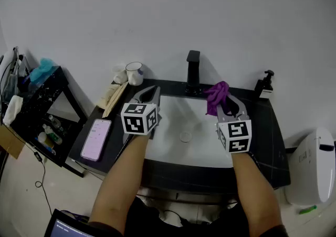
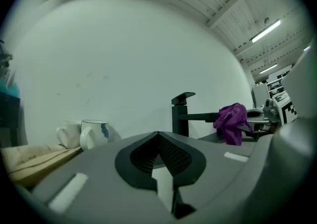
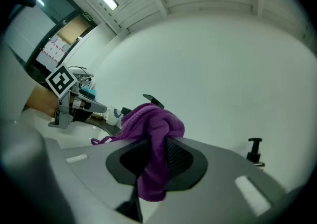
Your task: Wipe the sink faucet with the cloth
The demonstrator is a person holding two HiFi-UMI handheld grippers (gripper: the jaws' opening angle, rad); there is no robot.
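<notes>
A black faucet stands upright at the back rim of the white sink. My right gripper is shut on a purple cloth, held over the sink just right of the faucet's base. The cloth bunches up between the jaws and hangs down. My left gripper hovers over the sink's left side, shut with nothing in it. In the left gripper view the faucet shows ahead with the cloth to its right.
On the dark counter left of the sink lie a phone, wooden utensils and two mugs. A soap pump bottle stands at the back right. A black shelf stands far left, a white bin right.
</notes>
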